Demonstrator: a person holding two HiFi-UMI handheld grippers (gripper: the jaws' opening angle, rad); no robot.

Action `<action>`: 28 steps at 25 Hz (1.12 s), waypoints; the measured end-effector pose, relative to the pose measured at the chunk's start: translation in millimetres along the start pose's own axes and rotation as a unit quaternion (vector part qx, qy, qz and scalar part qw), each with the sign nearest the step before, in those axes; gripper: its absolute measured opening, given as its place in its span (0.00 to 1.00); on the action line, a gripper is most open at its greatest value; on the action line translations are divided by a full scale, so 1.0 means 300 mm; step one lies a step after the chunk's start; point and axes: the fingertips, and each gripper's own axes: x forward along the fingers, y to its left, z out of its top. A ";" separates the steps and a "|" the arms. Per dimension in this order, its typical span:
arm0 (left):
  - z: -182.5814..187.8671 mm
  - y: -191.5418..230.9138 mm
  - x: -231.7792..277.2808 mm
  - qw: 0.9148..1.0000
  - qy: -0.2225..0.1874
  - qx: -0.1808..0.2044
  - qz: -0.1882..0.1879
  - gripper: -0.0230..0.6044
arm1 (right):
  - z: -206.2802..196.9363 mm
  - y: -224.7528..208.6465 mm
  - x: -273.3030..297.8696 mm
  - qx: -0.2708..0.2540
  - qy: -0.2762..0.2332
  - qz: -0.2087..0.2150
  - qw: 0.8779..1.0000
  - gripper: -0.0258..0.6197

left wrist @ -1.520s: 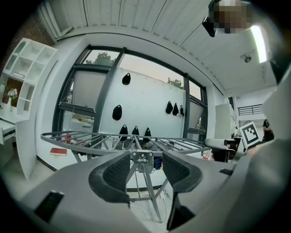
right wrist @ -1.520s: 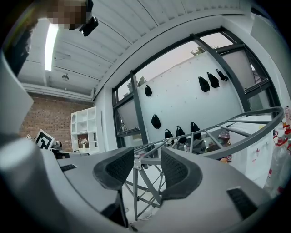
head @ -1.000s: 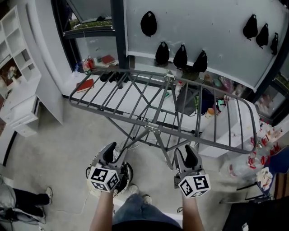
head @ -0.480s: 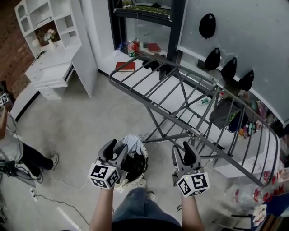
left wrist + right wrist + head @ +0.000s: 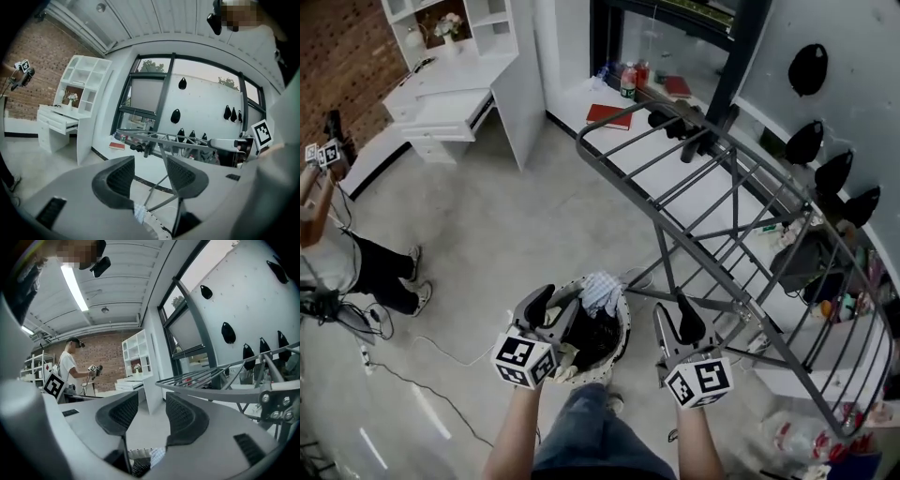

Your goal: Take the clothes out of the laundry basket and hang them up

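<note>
A grey metal folding drying rack [image 5: 722, 216] spreads ahead of and to the right of the right gripper's [image 5: 675, 323] fingers, its bars bare. A round white perforated laundry basket [image 5: 622, 330] stands on the floor just below and ahead of the left gripper's [image 5: 551, 307] fingers, between the two grippers. It is heaped with dark crumpled clothes [image 5: 592, 339], and a pale checked cloth [image 5: 602, 291] lies on top at the far rim.

Both pairs of jaws stand apart with nothing between the pads.

A second earlier the rack ran straight across ahead of both grippers and the basket was almost hidden under the left one. Now the rack has swung off to the right and the basket's mouth shows. The jaw gaps are unchanged.
</note>
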 end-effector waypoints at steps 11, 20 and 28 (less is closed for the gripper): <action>-0.303 0.138 0.326 0.998 0.058 0.022 -0.022 0.38 | -0.445 -0.082 0.350 -0.006 0.092 0.054 0.994 0.30; -0.734 0.279 0.531 0.995 0.103 -0.004 -0.004 0.38 | -0.942 -0.219 0.544 -0.002 0.174 0.061 0.983 0.30; -1.022 0.377 0.654 0.992 0.121 -0.016 -0.008 0.38 | -1.325 -0.321 0.695 -0.020 0.236 0.059 0.970 0.30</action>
